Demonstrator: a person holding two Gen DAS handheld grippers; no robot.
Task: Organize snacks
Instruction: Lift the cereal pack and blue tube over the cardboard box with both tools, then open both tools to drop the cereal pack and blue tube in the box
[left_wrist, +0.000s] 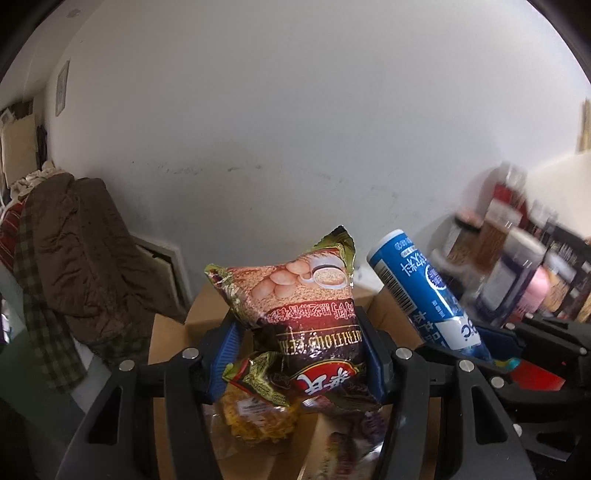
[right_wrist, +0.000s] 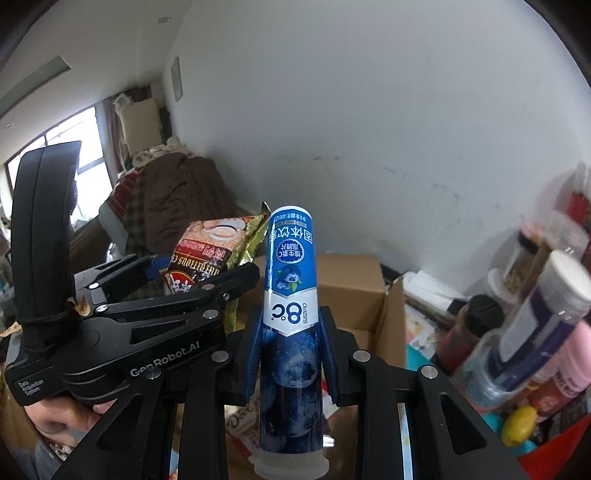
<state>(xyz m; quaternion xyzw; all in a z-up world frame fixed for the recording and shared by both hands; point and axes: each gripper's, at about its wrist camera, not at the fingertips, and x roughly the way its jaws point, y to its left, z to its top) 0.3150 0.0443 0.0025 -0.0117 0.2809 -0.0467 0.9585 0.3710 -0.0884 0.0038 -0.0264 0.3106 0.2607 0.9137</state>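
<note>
Overhead of an open cardboard box (right_wrist: 351, 280), both tools are carrying snacks. Left tool (left_wrist: 299, 354) is clamped on a red and gold cereal packet (left_wrist: 295, 295), held upside down between its blue pads, with a second crinkled packet (left_wrist: 258, 380) hanging just below. Right tool (right_wrist: 291, 350) is clamped on a blue tablet tube (right_wrist: 291, 280) printed with blueberries, its white cap (right_wrist: 291, 467) nearest the camera. Inside the box lie a yellow snack bag (left_wrist: 258, 421) and other wrapped packs. To the right, a red basket (right_wrist: 554, 454) holds bottles, a pink container and a yellow lemon-shaped item (right_wrist: 519, 430)
</note>
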